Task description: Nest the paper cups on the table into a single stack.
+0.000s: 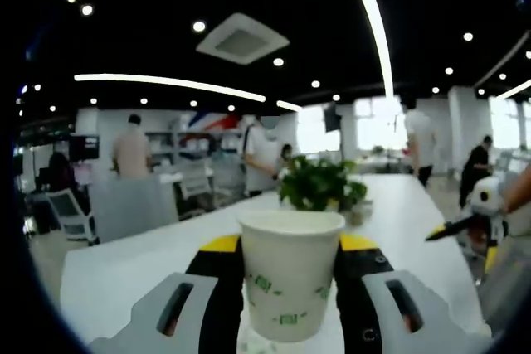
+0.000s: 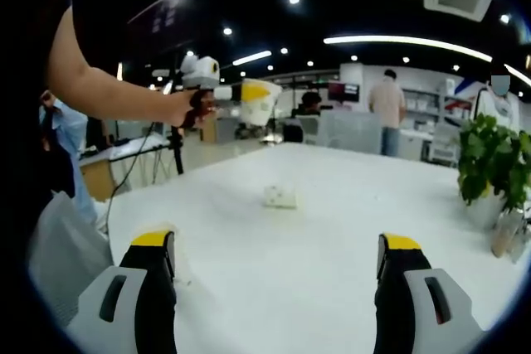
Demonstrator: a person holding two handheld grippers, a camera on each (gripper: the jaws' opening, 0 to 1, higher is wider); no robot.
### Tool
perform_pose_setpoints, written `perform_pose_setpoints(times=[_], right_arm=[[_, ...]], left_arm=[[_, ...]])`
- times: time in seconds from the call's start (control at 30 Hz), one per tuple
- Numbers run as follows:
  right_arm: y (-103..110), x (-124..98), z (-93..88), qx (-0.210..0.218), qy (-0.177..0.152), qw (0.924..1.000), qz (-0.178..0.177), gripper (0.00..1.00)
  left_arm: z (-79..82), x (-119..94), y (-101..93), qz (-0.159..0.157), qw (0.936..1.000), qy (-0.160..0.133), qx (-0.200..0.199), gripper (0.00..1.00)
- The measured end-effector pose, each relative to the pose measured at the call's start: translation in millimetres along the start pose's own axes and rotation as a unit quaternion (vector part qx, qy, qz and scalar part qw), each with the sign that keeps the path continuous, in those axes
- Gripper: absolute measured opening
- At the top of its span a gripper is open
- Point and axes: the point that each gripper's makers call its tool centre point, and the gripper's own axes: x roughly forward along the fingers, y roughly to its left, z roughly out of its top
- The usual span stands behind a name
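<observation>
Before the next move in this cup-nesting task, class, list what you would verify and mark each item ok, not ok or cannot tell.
1. Left gripper holds a paper cup: ok.
2. Cup upright, mouth up: ok.
3. Right gripper open and free: ok.
4. Second cup to nest into on the white table: cannot tell; there is just a small pale object, too blurred to identify.
5. Potted plant at the table edge, apart from the right gripper: ok.
</observation>
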Motion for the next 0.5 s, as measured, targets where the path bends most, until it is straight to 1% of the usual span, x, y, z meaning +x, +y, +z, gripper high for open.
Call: perform_pose_setpoints(times=[0.03, 0.07, 0.17, 0.23, 0.37, 0.5], right_arm=[[0.3, 0.0, -0.2, 0.0, 0.0, 1.0, 0.001, 1.0], [0.8, 0.1, 0.0, 0.0, 0.0, 1.0, 0.001, 1.0], [1.4, 0.1, 1.0, 0.001, -0.002, 1.0, 0.0, 1.0], [2.2, -0.2, 2.6, 0.001, -0.004, 1.0, 0.001, 1.0], [1.9, -0.1, 3.8, 0.005, -0.006, 1.0, -0.001, 1.0], [2.8, 0.5, 6.6, 0.009, -0.011, 0.9999, -0.003, 1.0]], left_arm=[[-0.1, -0.3, 0.7, 0.002, 1.0, 0.0, 0.006, 0.4], [-3.4, -1.5, -2.3, 0.003, 0.9997, 0.007, 0.021, 0.4], [-4.5, -4.6, -8.7, -0.001, 0.9999, 0.007, 0.013, 0.39], [-4.5, -6.8, -11.4, 0.0, 0.9998, 0.008, 0.015, 0.39], [-0.9, -11.7, -17.2, 0.0, 0.9998, 0.003, 0.019, 0.39], [5.5, -16.3, -18.2, 0.009, 0.9995, -0.003, 0.028, 0.39]])
